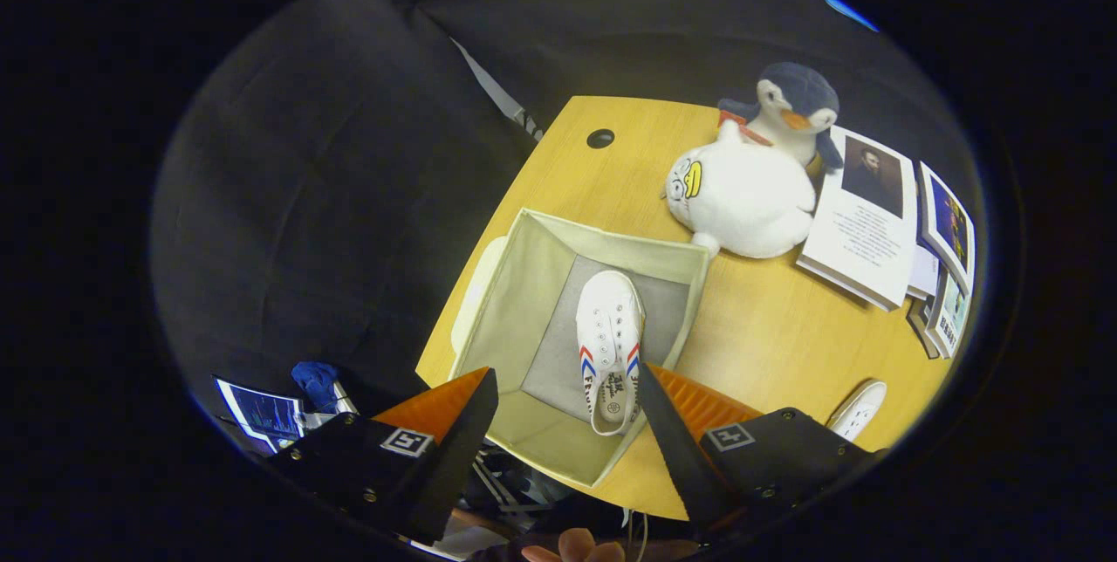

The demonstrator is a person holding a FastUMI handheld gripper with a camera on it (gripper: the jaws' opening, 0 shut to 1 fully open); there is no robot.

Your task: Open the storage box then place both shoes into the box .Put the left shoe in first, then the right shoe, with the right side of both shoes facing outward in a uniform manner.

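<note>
Storage box (532, 283): soft fabric, square, pale cream walls, grey flat base, lid off/open top; sits on a light wood-grain desk (768, 335) at its near-left corner

One white canvas shoe (609, 351) lies inside the box on the grey base, toe pointing 12 o'clock, heel toward the fingers; lace eyelets visible, red/blue stripes on the sides, printed heel tab. It sits toward the box's right wall

Gripper (567, 414) hovers above the box, fingers spread wide, wedge-shaped, tips apart with nothing between them pressed. The shoe's heel lies between the two fingertips but below them, contact not visible. Each finger body carries a square marker tag

Second white shoe (860, 409) is on the desk outside the box, at about 3 o'clock from the right finger, partly hidden by it

Beyond the box at 1 o'clock: round white plush duck (742, 200), touching a navy/white plush penguin (798, 108) behind it. Right of them a stack of books (864, 230), flat, glossy covers. Round cable hole (600, 139) in the desk at 12 o'clock

A fingertip of a hand (576, 547) shows under the gripper
</note>
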